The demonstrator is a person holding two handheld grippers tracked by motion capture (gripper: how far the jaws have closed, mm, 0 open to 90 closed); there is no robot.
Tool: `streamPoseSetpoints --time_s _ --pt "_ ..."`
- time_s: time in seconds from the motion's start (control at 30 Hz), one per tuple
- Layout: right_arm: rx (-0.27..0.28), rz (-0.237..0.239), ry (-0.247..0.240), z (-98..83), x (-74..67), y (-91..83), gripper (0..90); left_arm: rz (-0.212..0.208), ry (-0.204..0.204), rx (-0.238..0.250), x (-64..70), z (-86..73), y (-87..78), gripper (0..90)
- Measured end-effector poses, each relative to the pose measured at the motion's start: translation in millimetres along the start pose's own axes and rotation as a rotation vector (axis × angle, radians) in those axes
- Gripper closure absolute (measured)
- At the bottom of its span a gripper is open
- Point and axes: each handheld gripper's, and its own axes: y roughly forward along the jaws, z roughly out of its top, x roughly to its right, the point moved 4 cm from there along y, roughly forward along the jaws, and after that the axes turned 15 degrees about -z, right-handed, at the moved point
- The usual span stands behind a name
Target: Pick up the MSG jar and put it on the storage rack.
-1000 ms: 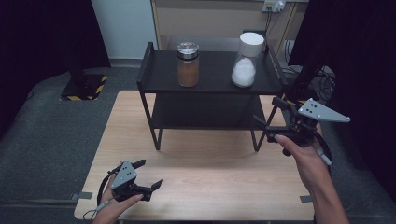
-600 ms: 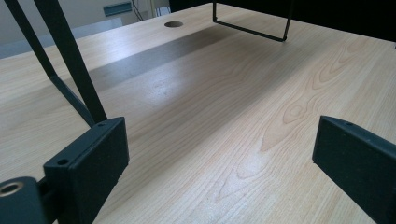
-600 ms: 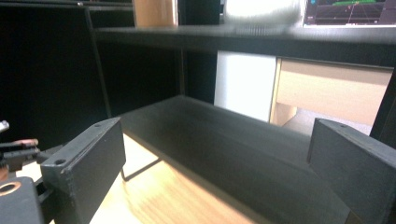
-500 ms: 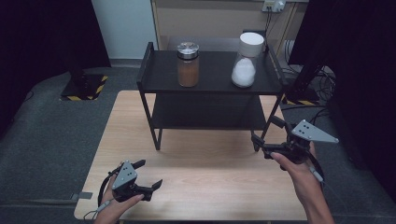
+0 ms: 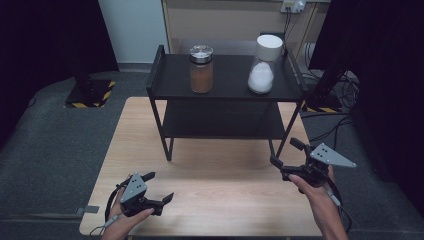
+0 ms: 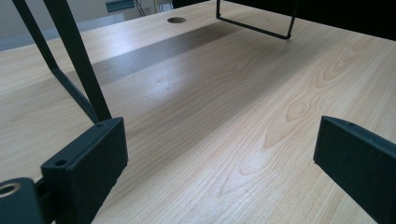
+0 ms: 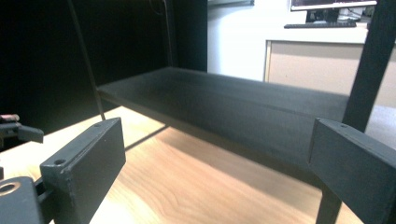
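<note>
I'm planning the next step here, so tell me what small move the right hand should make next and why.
Probably raise the right tongs toward the white-lidded jar on the rack's top shelf. These tongs sit low at the table's right edge beside the rack's leg, jaws open and empty, facing the lower shelf, which looks bare. The jar is the closer of the two on top, but that's a guess.

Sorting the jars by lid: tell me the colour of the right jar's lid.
White. The right jar's lid shows best in the high view.
</note>
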Motion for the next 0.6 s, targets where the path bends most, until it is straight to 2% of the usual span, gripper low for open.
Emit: streamPoseSetpoints --time_s 0.43,0.6 --pt "-0.012 -0.031 -0.004 -26.7 -1.0 -7.7 4.2 0.006 -0.005 0.002 1.2 -1.8 1.8 1.3" --pt "-0.021 -0.056 -0.031 -36.6 -4.1 -12.5 4.2 0.019 -0.009 0.009 2.5 -3.7 2.9 1.3"
